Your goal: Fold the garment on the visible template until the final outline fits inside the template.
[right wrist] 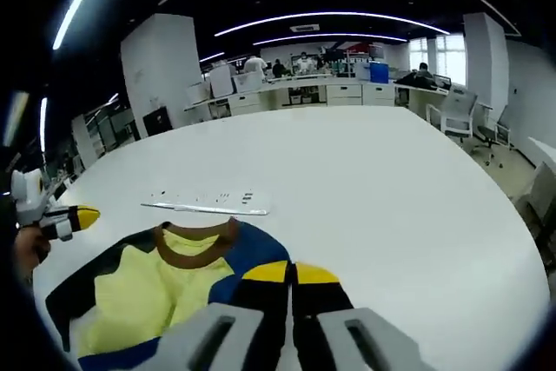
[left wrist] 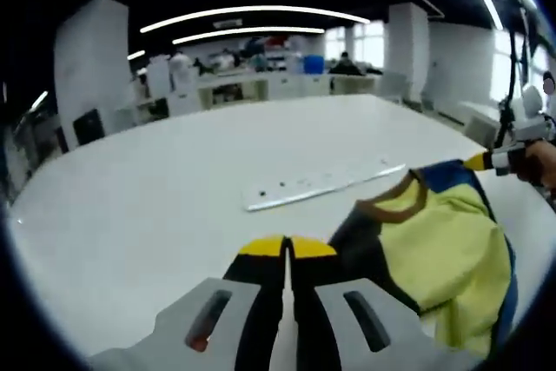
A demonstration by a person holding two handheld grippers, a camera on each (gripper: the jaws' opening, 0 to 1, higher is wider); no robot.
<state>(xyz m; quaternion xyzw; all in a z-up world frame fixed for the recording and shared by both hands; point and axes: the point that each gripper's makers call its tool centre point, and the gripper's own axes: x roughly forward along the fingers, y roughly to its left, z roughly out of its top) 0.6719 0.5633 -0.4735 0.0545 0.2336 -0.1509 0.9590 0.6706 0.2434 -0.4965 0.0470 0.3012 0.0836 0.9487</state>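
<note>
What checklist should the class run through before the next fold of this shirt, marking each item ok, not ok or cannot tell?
1. Shirt lies on the white table: ok.
2. Shirt spread flat: not ok, it lies bunched and rumpled.
3. Brown collar in sight: ok.
4. Left gripper closed on cloth: cannot tell; its jaws stand together at the shirt's edge.
5. Right gripper closed on cloth: cannot tell; its jaws stand together over the blue edge.
6. Outline fits the template: cannot tell; a flat clear strip lies beyond the shirt, and no full outline can be made out.
</note>
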